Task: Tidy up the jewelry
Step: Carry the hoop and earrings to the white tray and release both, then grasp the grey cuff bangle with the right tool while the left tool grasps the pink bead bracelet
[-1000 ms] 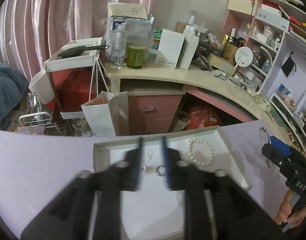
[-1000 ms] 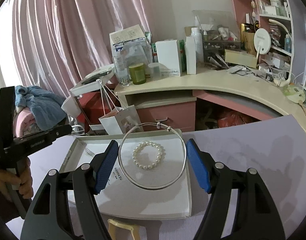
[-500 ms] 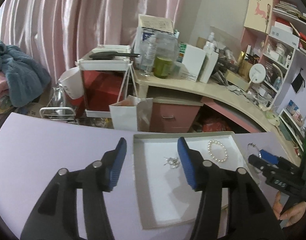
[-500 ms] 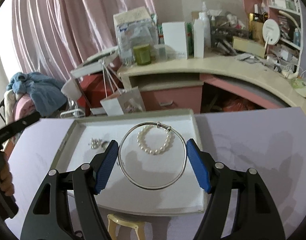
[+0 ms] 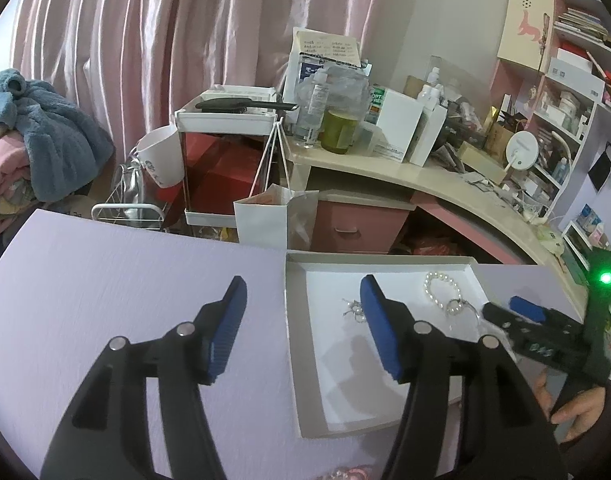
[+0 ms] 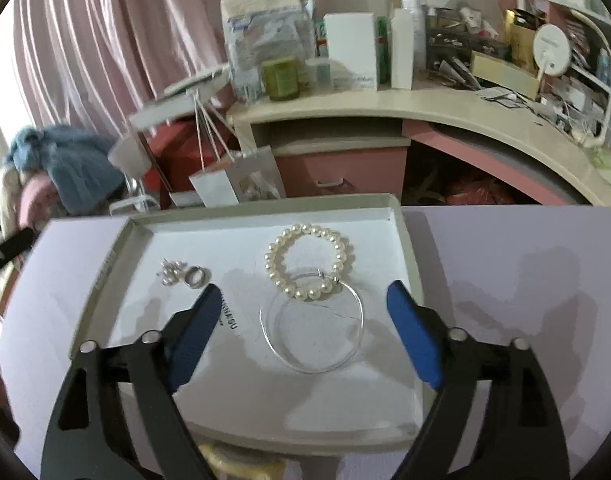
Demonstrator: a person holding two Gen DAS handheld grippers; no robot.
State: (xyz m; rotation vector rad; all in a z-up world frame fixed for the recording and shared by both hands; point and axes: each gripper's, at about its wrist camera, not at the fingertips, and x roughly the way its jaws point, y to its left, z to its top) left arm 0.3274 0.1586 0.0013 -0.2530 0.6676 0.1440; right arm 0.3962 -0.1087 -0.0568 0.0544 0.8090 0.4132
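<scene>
So the silver bangle (image 6: 311,330) is out of the right gripper (image 6: 301,332) now. Half a second back the blue pads were pinching it on both sides, and now the jaws have just been opening and it lies flat on the tray floor between them, not touched by either pad. It sits toward the tray's near right corner, with its clasp end overlapping the near edge of the pearl bracelet (image 6: 310,262). I'd call that piece placed.

The left gripper (image 5: 301,312) has slid off to the left too. A second ago it was right over the small stuff, and now its jaws have just been opening with nothing in them, straddling the tray's left wall (image 5: 291,320), one pad over the lilac tabletop (image 5: 125,280) and one over the tray.

Contents of the shallow white tray (image 6: 409,280):
- pearl bracelet, toward the far right corner
- bangle, just in front of it
- a small ring (image 6: 196,276) and a little cluster of earrings or studs (image 6: 171,272), touching or nearly so, near the left edge

Something pinkish peeks in at the tabletop's near edge, can't tell what. Probably more to sort.
</scene>
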